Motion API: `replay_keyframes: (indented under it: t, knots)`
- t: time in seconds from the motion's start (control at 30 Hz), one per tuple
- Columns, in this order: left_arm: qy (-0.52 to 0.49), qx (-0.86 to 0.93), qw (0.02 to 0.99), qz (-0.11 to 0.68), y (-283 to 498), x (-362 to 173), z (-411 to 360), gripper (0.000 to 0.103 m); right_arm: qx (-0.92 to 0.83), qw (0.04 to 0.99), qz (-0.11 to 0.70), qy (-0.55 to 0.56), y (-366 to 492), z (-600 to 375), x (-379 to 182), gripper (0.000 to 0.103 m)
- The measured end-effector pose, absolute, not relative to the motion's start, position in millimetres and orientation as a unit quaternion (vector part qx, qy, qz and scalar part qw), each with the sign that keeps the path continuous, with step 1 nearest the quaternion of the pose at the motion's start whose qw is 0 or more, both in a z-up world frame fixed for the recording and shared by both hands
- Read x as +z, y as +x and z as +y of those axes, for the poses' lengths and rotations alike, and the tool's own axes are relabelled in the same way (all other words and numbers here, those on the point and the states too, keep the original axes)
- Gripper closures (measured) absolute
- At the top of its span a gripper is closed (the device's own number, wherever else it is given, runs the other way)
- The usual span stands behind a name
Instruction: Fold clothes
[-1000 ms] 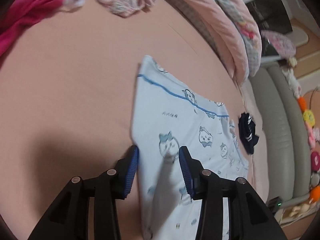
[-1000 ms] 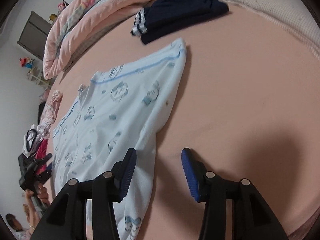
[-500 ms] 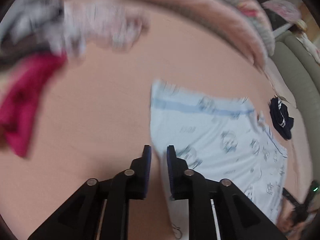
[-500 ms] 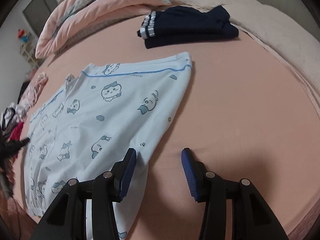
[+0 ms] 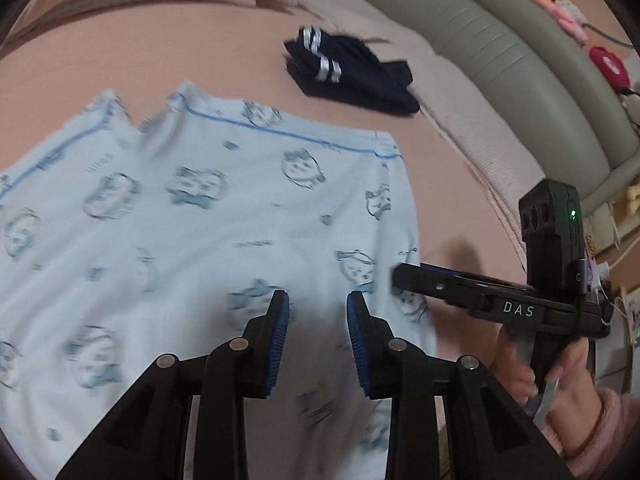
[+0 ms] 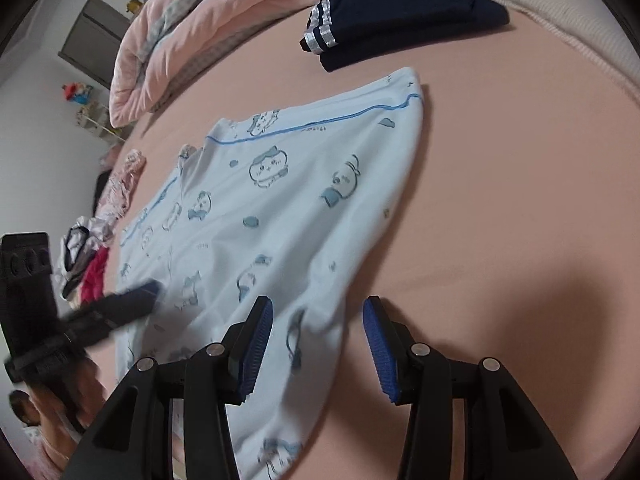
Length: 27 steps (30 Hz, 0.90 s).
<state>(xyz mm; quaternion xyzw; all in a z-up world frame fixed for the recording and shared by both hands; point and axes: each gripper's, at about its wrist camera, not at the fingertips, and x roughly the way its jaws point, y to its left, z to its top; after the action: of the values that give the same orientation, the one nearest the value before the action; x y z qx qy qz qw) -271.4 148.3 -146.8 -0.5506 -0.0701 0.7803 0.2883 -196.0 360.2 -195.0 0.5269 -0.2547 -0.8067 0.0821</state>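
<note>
We hold our left tool (image 5: 314,316) tilted steeply down over the light blue printed garment (image 5: 208,216), its blue pads a little apart after just opening again, with nothing pinched between them; the cloth lies flat beneath. Our right tool (image 6: 318,344) also points down, its pads spread wider and straddling the garment's near right edge without gripping it, the left pad over cloth and the right pad over bare sheet. In the left wrist view we see that right tool (image 5: 404,280) from the side, its tip at the garment's right edge, held by our right hand (image 5: 560,376) in a pink sleeve. The garment lies spread on the pink bed sheet (image 6: 500,200), a blue piping line running across its far end. Beyond it sits a folded navy garment (image 6: 404,12) with white stripes, just apart from the blue one. A rolled pink quilt (image 6: 208,20) lines the far side, and a heap of loose clothes (image 6: 92,248) lies at the left. The sheet to the right of the garment is bare up to the bed's ribbed edge (image 6: 592,44).
</note>
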Motion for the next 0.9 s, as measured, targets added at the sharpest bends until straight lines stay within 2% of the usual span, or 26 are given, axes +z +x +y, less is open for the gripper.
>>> replay_keyframes:
  t: [0.03, 0.1, 0.13, 0.3, 0.4, 0.57, 0.63, 0.67, 0.73, 0.9]
  knots:
    - [-0.553, 0.780, 0.283, -0.074, -271, -150, 151, 0.076, -0.805, 0.085, -0.262, 0.525, -198, 360, -196, 0.058]
    - [-0.556, 0.781, 0.270, -0.085, -272, -156, 152, 0.076, -0.803, 0.088, -0.268, 0.525, -201, 360, -199, 0.092]
    - [-0.558, 0.782, 0.264, -0.092, -272, -159, 151, 0.076, -0.803, 0.085, -0.259, 0.529, -201, 357, -200, 0.101]
    - [-0.573, 0.777, 0.239, -0.102, -269, -176, 139, 0.076, -0.833, 0.057, -0.192, 0.516, -188, 353, -185, 0.103]
    - [-0.570, 0.779, 0.241, -0.101, -267, -177, 136, 0.076, -0.833, 0.035, -0.197, 0.515, -176, 369, -184, 0.103]
    - [-0.554, 0.795, 0.242, -0.054, -262, -163, 152, 0.076, -0.821, 0.009, -0.243, 0.517, -166, 398, -190, 0.103]
    - [-0.531, 0.807, 0.254, -0.035, -252, -149, 158, 0.076, -0.839, -0.004, -0.214, 0.501, -162, 394, -179, 0.103]
    - [-0.522, 0.812, 0.260, -0.025, -246, -143, 160, 0.076, -0.851, -0.003, -0.197, 0.488, -158, 389, -170, 0.100]
    - [-0.521, 0.816, 0.248, -0.013, -238, -135, 156, 0.076, -0.862, 0.037, -0.190, 0.469, -153, 374, -157, 0.099]
    - [-0.543, 0.810, 0.213, -0.062, -228, -142, 122, 0.076, -0.852, 0.129, -0.127, 0.492, -159, 310, -160, 0.094]
